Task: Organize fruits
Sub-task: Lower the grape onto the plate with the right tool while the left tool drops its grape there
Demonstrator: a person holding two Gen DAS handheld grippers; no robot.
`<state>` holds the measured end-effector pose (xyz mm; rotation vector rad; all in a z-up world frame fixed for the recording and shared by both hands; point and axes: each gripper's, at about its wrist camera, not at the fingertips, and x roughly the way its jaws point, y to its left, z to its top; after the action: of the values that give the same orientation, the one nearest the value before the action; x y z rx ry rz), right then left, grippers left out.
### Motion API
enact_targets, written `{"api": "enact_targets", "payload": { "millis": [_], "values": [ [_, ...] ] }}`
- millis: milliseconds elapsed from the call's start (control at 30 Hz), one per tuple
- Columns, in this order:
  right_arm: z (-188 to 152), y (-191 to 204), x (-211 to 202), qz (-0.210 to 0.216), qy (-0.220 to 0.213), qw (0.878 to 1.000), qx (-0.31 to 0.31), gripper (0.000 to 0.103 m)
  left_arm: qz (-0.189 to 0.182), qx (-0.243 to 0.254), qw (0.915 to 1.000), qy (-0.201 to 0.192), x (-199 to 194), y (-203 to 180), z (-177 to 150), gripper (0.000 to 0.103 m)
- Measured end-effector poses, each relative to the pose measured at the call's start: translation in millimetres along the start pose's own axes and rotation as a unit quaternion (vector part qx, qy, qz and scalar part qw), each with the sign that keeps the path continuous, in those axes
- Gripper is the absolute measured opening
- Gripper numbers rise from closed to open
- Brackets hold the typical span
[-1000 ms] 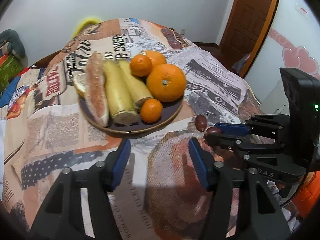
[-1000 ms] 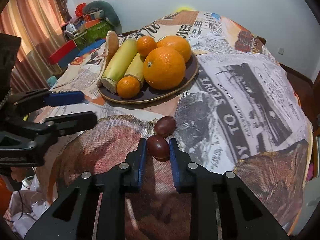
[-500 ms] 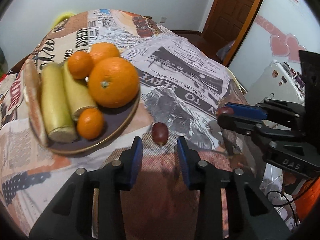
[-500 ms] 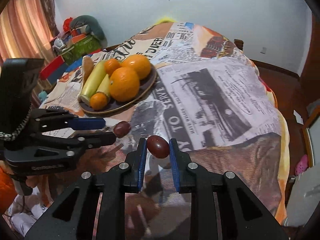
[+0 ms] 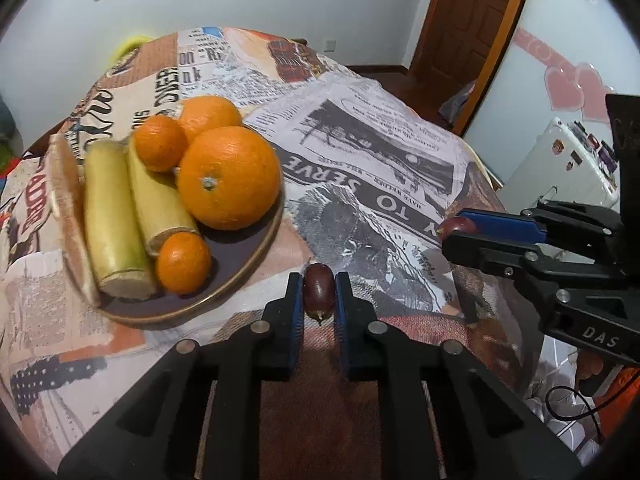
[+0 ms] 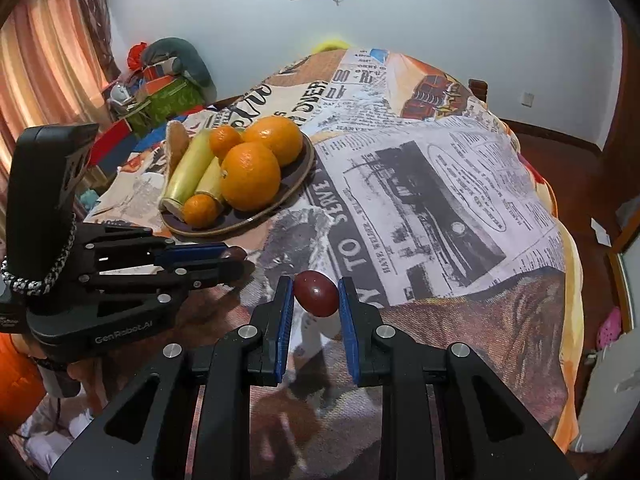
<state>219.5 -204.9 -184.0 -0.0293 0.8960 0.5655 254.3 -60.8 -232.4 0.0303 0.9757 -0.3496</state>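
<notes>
A dark plate (image 5: 244, 256) holds oranges (image 5: 228, 178), small tangerines, two yellow-green stalks and a bread stick; it also shows in the right wrist view (image 6: 298, 172). My left gripper (image 5: 318, 296) is shut on a dark red jujube (image 5: 318, 290) just right of the plate's near rim, low over the tablecloth. My right gripper (image 6: 316, 294) is shut on a second dark red jujube (image 6: 316, 292) and holds it above the cloth. The right gripper shows in the left wrist view (image 5: 456, 232), the left gripper in the right wrist view (image 6: 232, 260).
The round table is covered by a newspaper-print cloth (image 6: 432, 184). Its edge falls away at the right (image 6: 568, 272). A wooden door (image 5: 468, 20) and a white appliance (image 5: 560, 168) stand beyond. Boxes and clutter (image 6: 160, 88) lie by the curtain at the left.
My left gripper moved forward to the jujube on the cloth and closed on it. My right gripper lifted its jujube higher and drew back from the plate.
</notes>
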Motion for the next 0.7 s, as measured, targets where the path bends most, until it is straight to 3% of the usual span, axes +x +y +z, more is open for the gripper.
{"api": "enact_targets", "payload": {
  "millis": [400,700],
  "values": [
    [22.5,35.8,2.6,0.022,-0.019,0.999,-0.027,0.021,0.035,-0.043,0.9968,-0.057,-63.6,48.7,-8.7,0.015],
    [38.3,58.3,29.2,0.04,-0.013,0.998,-0.049,0.021,0.051,-0.082,0.9929,-0.069,-73.2,83.6,-11.2,0.015]
  ]
}}
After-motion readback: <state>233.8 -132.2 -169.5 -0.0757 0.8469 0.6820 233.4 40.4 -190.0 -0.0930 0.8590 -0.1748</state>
